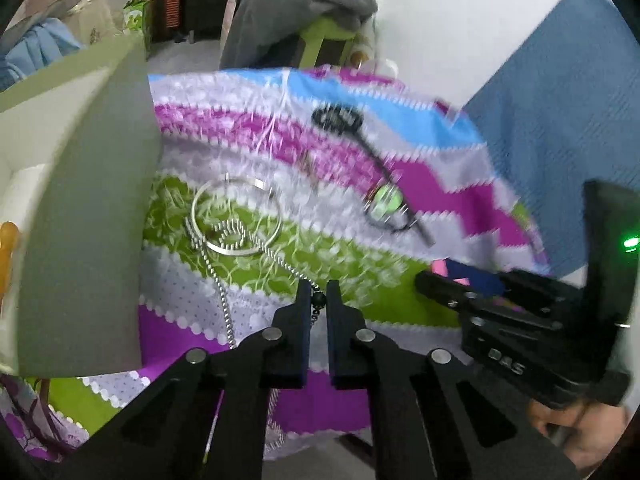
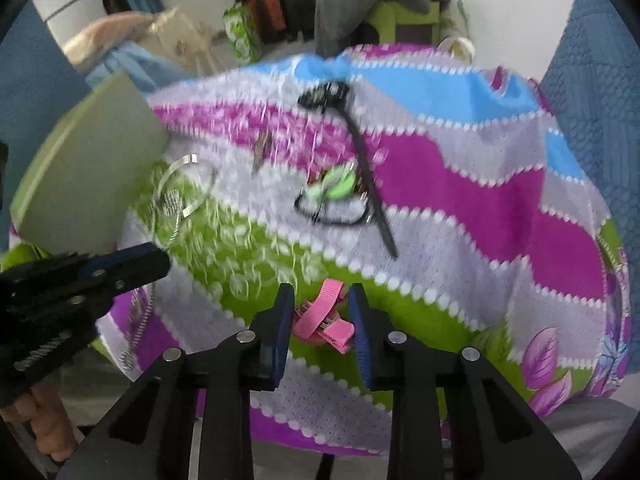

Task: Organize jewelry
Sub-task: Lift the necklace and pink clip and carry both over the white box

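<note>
Jewelry lies on a striped cloth [image 1: 360, 184]. A silver bangle [image 1: 236, 216] lies over a silver bead chain [image 1: 218, 280]; both also show in the right wrist view, the bangle [image 2: 182, 186] at the left. A black cord necklace with a green pendant [image 1: 384, 200] lies further right, and shows mid-cloth in the right wrist view [image 2: 340, 184]. My left gripper [image 1: 319, 300] is nearly shut on a small dark bead at the chain's end. My right gripper [image 2: 320, 312] is open around a pink ribbon hair clip [image 2: 326, 320].
An open grey-green jewelry box lid [image 1: 88, 220] stands at the left, also in the right wrist view [image 2: 88, 176]. A blue quilted surface [image 1: 560, 100] rises at the right. Clothes and bags lie behind the table. The cloth's front edge hangs near both grippers.
</note>
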Tool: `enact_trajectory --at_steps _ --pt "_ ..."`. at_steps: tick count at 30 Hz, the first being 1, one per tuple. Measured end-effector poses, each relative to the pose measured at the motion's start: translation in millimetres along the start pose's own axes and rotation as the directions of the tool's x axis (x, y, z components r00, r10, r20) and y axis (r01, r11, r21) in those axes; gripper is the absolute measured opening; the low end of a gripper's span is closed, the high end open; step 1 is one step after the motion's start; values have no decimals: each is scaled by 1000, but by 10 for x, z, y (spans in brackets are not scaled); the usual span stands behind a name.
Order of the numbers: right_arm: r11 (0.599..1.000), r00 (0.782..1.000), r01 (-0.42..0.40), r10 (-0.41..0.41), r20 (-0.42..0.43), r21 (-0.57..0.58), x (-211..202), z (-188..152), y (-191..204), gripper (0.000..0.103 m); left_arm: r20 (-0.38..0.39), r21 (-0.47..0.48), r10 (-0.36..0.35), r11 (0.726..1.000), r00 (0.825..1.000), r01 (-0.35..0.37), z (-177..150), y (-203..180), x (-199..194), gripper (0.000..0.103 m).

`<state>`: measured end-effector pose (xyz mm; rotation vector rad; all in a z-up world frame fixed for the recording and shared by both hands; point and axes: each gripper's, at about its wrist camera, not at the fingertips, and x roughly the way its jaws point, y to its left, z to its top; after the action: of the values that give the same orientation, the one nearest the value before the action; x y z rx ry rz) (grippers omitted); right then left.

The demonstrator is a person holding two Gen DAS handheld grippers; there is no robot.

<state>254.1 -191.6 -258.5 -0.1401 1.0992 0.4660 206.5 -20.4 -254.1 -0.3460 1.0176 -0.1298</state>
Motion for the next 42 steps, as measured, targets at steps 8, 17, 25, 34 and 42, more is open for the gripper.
enact_trajectory --at_steps 8,17,25,34,42 --pt "1000 999 4 -5 50 10 -390 184 66 25 93 -56 -66 996 994 71 270 5 -668 6" --pt "1000 989 3 -5 146 18 -1139 489 238 25 172 -27 -72 997 982 78 684 -113 -1379 6" --pt "1000 967 2 -1 254 -3 -1817 874 426 25 257 -6 -79 997 963 83 1016 -219 -1988 6" --pt "998 942 -4 23 336 -57 -2334 1203 717 25 324 31 -33 999 945 24 1288 -314 -2514 6" --pt "996 924 -2 38 380 -93 -2539 1404 1134 25 339 19 39 999 940 -48 1326 -57 -2821 6"
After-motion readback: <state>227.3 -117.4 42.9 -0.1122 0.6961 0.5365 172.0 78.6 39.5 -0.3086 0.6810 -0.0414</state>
